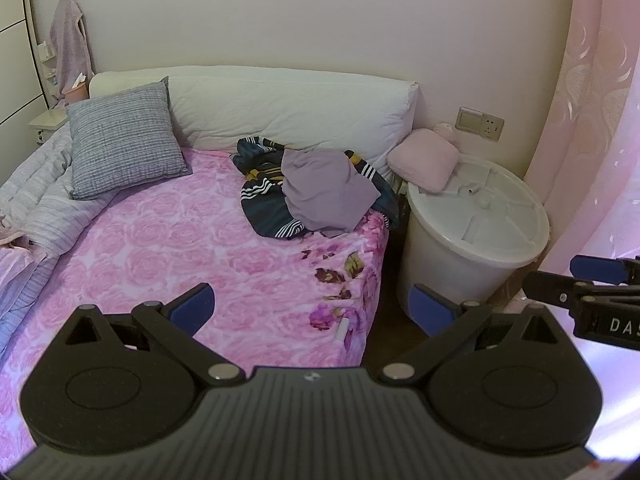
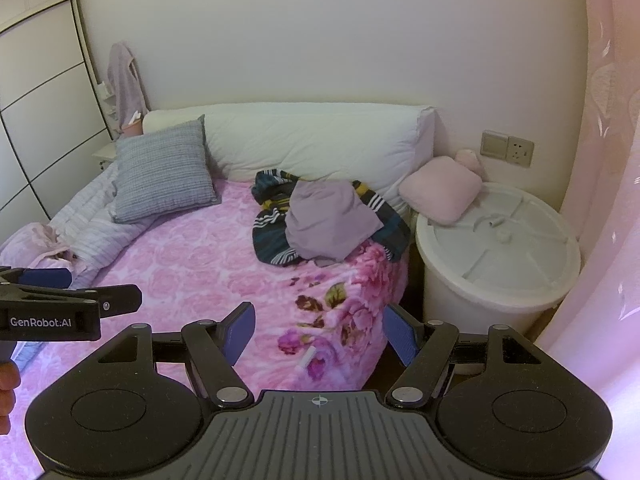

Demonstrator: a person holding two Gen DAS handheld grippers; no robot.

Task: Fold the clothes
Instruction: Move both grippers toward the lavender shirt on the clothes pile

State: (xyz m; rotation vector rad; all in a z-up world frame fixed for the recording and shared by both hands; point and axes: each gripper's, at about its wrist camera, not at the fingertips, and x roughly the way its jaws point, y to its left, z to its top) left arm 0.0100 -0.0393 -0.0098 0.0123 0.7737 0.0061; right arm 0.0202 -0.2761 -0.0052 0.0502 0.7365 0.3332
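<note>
Both cameras sit just behind their own tongs and look forward and downward over the foot of a bed point(image 1: 192, 240) toward the wall behind it. The left wrist view has the left tongs point(image 1: 312, 308) spread across its lower edge, with the right tongs point(image 1: 580, 280) poking in from its right side. The right wrist view has the right tongs point(image 2: 318, 332) at its bottom and the left tongs point(image 2: 80, 292) entering from its left, so the two cameras stand side by side. Both stand well back from the heap of clothes point(image 1: 316, 188) at the far corner, and both take in the grey pillow point(image 1: 124, 140), the white tub point(image 1: 472, 240) and the pink curtain point(image 1: 592, 120).
</note>
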